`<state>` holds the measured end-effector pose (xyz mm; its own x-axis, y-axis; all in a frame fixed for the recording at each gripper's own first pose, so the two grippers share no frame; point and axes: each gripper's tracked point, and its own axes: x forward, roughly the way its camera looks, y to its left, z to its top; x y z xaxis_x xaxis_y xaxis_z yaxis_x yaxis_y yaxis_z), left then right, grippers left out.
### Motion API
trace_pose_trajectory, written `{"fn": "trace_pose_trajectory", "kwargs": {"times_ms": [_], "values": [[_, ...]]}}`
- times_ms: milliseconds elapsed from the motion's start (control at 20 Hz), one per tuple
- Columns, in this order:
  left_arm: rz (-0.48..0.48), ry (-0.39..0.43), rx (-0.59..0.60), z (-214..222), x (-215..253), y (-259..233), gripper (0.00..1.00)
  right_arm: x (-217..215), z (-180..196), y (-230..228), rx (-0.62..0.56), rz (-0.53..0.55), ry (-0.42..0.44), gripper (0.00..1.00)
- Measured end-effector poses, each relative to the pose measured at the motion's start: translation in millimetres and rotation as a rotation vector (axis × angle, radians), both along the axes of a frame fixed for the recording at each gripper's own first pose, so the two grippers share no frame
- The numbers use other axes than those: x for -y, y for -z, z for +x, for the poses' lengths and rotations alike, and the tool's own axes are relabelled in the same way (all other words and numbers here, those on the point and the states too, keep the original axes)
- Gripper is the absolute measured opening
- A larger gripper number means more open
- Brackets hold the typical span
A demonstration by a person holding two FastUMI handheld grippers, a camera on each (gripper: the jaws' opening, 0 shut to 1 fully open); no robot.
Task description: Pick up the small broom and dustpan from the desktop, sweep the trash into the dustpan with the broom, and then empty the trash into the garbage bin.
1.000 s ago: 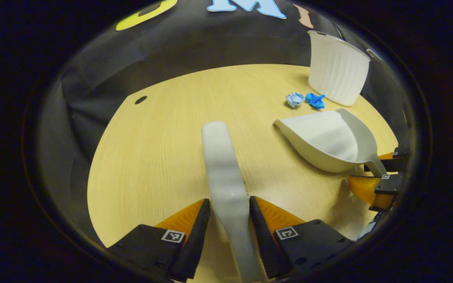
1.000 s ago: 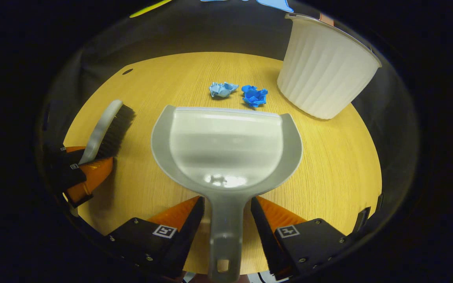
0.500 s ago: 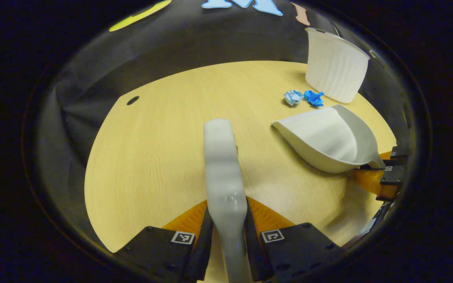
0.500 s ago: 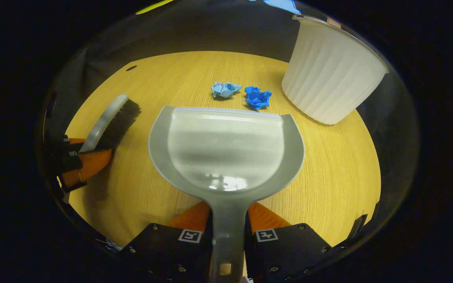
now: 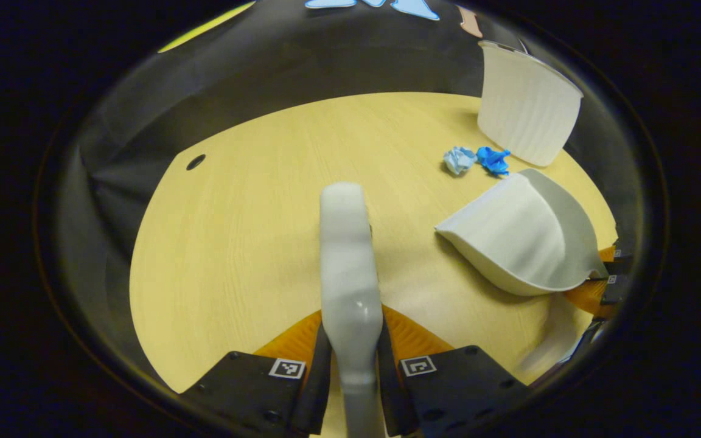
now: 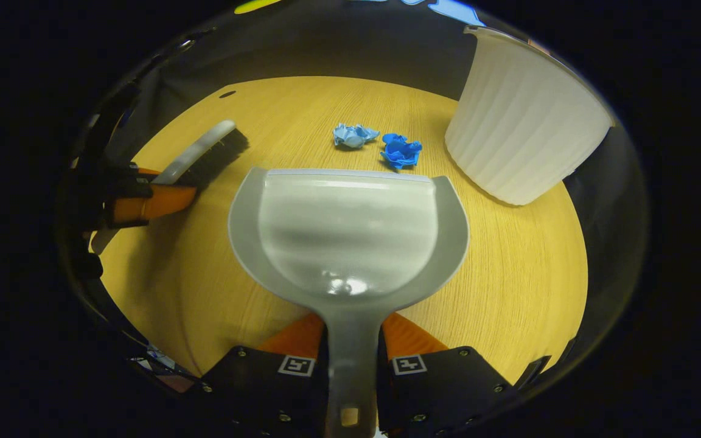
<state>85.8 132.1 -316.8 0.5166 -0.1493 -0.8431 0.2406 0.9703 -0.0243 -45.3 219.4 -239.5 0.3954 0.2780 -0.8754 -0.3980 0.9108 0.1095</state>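
My left gripper (image 5: 352, 340) is shut on the handle of the small grey broom (image 5: 347, 255), whose back points away over the wooden desktop (image 5: 253, 201). In the right gripper view the same broom (image 6: 204, 152) shows its black bristles at the left, held by the left gripper (image 6: 143, 201). My right gripper (image 6: 350, 340) is shut on the handle of the grey dustpan (image 6: 347, 225), its mouth facing two crumpled paper balls, light blue (image 6: 353, 134) and dark blue (image 6: 400, 151). The dustpan (image 5: 524, 237) hangs raised and tilted in the left gripper view, near the paper balls (image 5: 475, 160).
A white ribbed garbage bin (image 6: 524, 140) stands at the back right of the desktop, just right of the paper; it is the same bin (image 5: 527, 115) in the left gripper view. A small round hole (image 5: 195, 162) sits in the desktop's far left.
Both grippers have closed on their handles, the left on the broom, the right on the dustpan. Both tools have since lifted off the desktop, and the dustpan has tilted.
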Motion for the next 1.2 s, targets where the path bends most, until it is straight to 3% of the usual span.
{"fn": "trace_pose_trajectory", "kwargs": {"times_ms": [50,550,750,850,900,1200], "values": [[-0.009,0.005,-0.003,5.1,4.7,1.0,0.46,4.8,1.2,0.2,0.002,0.002,-0.013,0.29],[0.009,0.155,-0.001,71.0,73.4,-1.9,0.46,58.5,17.2,4.1,-0.007,0.037,-0.147,0.32],[0.009,0.256,0.007,95.1,103.4,-0.9,0.46,71.6,22.4,6.6,-0.014,0.040,-0.172,0.31],[0.023,0.319,0.010,102.8,113.2,-2.9,0.40,76.1,25.3,7.7,-0.013,0.045,-0.186,0.31],[0.025,0.346,0.014,106.5,117.5,-3.7,0.46,77.7,27.7,8.6,-0.011,0.041,-0.195,0.32],[-0.002,0.488,0.008,112.4,149.1,-0.3,0.46,81.9,30.8,3.3,-0.014,0.029,-0.233,0.31]]}}
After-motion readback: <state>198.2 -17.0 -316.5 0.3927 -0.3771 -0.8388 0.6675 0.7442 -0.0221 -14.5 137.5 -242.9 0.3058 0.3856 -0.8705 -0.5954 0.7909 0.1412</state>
